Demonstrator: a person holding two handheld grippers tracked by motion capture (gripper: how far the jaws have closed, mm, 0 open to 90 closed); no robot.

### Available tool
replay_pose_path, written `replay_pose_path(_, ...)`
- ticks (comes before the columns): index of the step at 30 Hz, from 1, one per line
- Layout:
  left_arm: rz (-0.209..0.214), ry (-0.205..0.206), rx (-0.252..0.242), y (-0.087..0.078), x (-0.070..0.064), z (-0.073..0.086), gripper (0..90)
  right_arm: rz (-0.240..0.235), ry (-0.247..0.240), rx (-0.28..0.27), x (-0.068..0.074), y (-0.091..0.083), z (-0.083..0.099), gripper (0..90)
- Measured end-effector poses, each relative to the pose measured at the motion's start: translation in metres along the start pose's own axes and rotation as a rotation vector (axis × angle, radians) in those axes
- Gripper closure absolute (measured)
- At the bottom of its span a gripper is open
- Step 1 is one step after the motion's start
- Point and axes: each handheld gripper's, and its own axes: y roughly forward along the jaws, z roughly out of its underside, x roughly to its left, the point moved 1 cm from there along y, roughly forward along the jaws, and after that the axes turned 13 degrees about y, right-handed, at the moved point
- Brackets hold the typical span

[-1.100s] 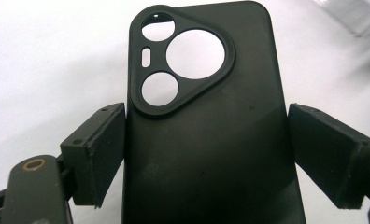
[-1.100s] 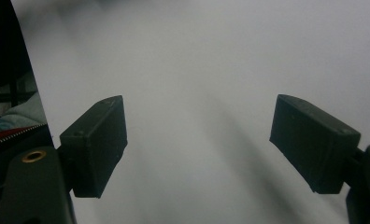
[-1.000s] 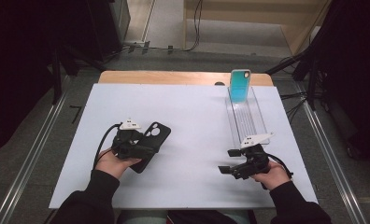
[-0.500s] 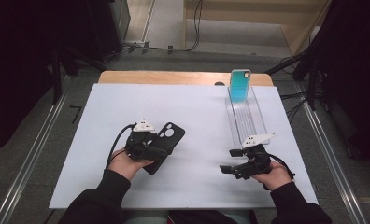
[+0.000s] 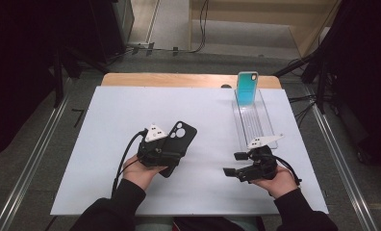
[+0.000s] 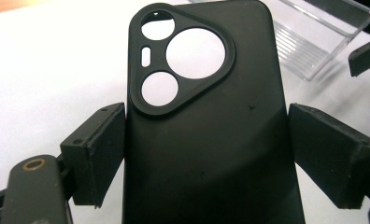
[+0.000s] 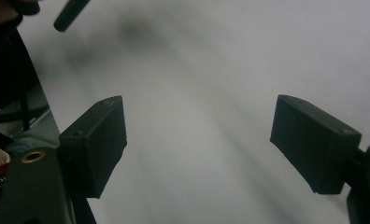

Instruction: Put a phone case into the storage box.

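Left gripper [image 6: 206, 154]: clamping the black phone case [image 6: 206, 116] by its sides.
Right gripper [image 7: 197, 140]: gaping wide, holding nothing, hovering over the white table [image 5: 107, 110].

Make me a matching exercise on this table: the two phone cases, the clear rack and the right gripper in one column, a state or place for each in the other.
1. black case
2. teal case
3. clear rack
4. right gripper

a. stands upright at the rack's far end
b. open, with nothing between its jaws
c. clamped between the left gripper's jaws
d. lies on the white table, right of centre

Pairs: 1-c, 2-a, 3-d, 4-b
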Motion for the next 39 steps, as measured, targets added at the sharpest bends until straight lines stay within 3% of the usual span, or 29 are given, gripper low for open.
replay_pose_path(8,-0.04,-0.022,-0.046,0.004,-0.008,0.001,14.7,0.02,0.029,-0.054,0.005,-0.004,-0.006,16.8)
replay_pose_path(13,-0.051,-0.006,-0.095,0.009,-0.013,0.003,14.7,0.013,0.059,-0.081,0.009,-0.006,-0.009,16.8)
replay_pose_path(21,-0.107,0.011,-0.152,0.017,-0.02,0.012,14.6,0.027,0.084,-0.118,0.016,-0.005,-0.014,16.8)
replay_pose_path(24,-0.099,-0.008,-0.162,0.019,-0.023,0.013,14.7,0.023,0.088,-0.137,0.02,-0.006,-0.017,16.8)
replay_pose_path(31,-0.119,0.013,-0.218,0.022,-0.03,0.016,14.7,0.001,0.102,-0.159,0.027,-0.002,-0.026,16.8)
replay_pose_path(39,-0.125,-0.01,-0.26,0.021,-0.035,0.016,14.7,-0.023,0.122,-0.17,0.034,0.006,-0.039,16.8)
